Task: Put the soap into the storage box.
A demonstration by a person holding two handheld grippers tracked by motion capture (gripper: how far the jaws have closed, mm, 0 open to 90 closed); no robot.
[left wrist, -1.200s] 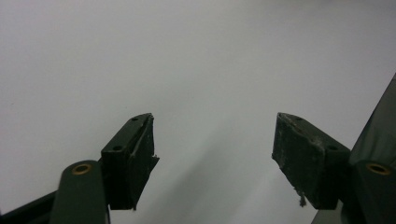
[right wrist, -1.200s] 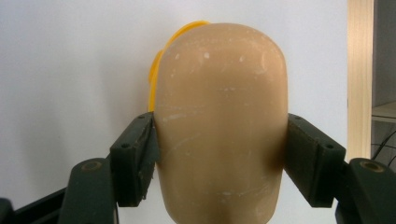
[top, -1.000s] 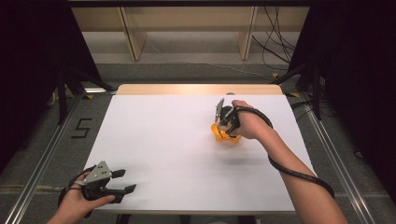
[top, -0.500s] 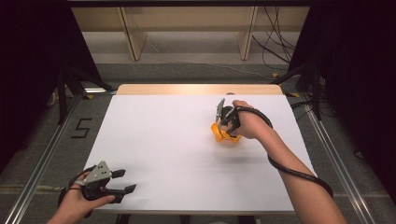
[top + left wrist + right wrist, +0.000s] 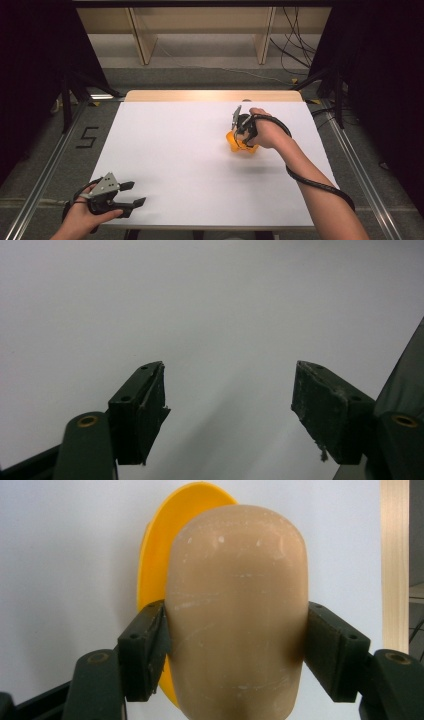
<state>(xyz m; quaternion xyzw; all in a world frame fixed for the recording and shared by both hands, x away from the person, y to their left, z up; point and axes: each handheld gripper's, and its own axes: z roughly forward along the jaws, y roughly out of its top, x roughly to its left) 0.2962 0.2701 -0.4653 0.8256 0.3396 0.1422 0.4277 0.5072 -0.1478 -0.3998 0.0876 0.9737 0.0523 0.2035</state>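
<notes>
A smooth tan rounded object (image 5: 236, 580) sits between the jaws of my right gripper (image 5: 235, 630), and both pads press against its sides. Behind it lies a yellow plate (image 5: 155, 545) on the white table. In the high view the right gripper (image 5: 242, 129) points down over the yellow plate (image 5: 233, 141) at the table's right centre, and the hand hides the tan object. My left gripper (image 5: 138, 193) rests at the near left corner, open with nothing between its jaws. The left gripper (image 5: 227, 390) faces bare white tabletop.
The white table top (image 5: 190, 150) has a wooden strip (image 5: 210, 96) along its far edge, which also appears as the wooden strip (image 5: 395, 565) beside the plate. Metal rails (image 5: 45, 175) run along both sides on the floor. Shelving and cables stand beyond the table.
</notes>
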